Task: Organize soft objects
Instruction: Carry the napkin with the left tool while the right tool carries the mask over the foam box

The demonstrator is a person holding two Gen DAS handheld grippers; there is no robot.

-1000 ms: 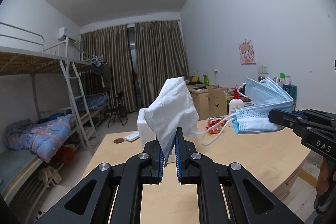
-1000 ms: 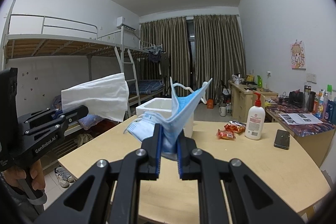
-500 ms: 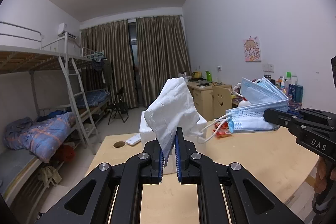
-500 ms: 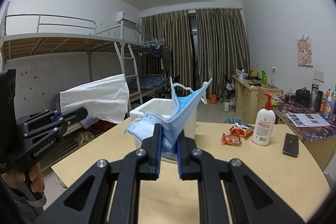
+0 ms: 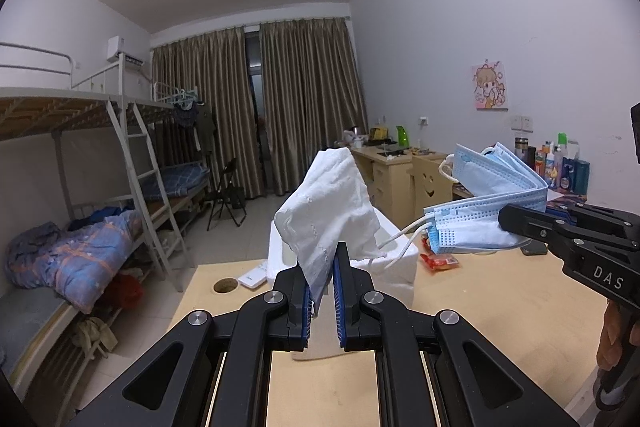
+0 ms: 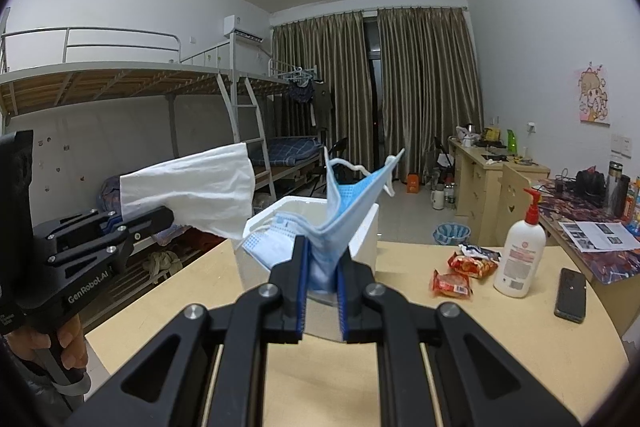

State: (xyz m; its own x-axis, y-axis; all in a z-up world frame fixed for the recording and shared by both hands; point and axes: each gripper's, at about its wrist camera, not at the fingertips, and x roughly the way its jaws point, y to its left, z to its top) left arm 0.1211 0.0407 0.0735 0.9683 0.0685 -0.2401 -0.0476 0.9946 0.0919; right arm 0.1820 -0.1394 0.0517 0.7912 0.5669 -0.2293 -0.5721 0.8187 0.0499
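Biggest risk I can see: both loads are floppy and each is only pinched at one edge. The left claw [image 5: 323, 291] is clamped narrow on a white cloth [image 5: 328, 213], the right claw [image 6: 322, 281] is clamped on a bunch of blue face masks [image 6: 344, 215], and both are held up in the air in front of the white foam box [image 6: 362, 227]. The ear loops [image 5: 404, 241] dangle loose, so they could snag on the box rim, or a mask could slide out of the stack and land outside. The wooden surface [image 6: 520, 339] also carries a lotion bottle [image 6: 519, 259], snack packets [image 6: 460, 269] and a phone [image 6: 570, 294]. It's a dorm room with bunk beds [image 5: 80, 187] and closed curtains [image 5: 260, 99]
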